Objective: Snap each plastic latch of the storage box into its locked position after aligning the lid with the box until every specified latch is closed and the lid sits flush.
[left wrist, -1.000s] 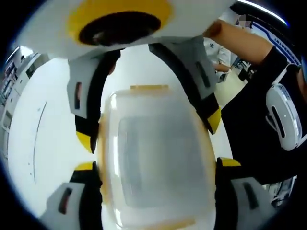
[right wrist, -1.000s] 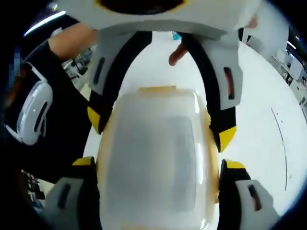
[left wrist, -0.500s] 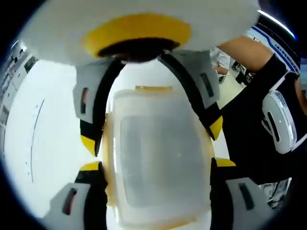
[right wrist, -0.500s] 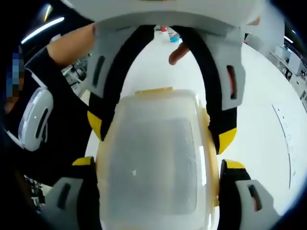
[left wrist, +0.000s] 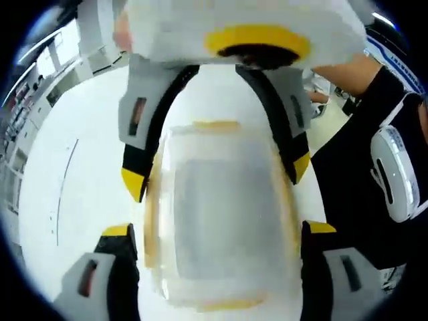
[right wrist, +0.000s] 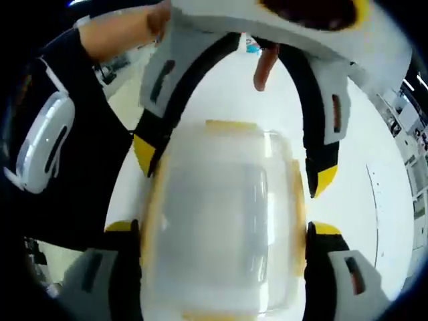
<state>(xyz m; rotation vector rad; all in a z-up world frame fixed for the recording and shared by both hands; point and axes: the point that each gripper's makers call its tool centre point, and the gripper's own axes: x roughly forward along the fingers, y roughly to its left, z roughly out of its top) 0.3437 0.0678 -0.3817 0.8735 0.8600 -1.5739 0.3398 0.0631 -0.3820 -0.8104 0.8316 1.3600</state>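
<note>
Translucent rectangular plastic storage box with yellow latches [left wrist: 221, 221], lid on, resting on a white table [left wrist: 73, 194], blurred in both views. Left gripper [left wrist: 217, 234] at 6 o'clock in its own view, jaws spread wide, flanking the box's long sides. Right gripper [right wrist: 224, 231] likewise wide open astride the box [right wrist: 224, 221], opposite; contact impossible to judge.

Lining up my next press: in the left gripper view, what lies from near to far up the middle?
Near yellow latch → clear lid → far yellow latch → white table → right tool, reaching in from the top.
</note>
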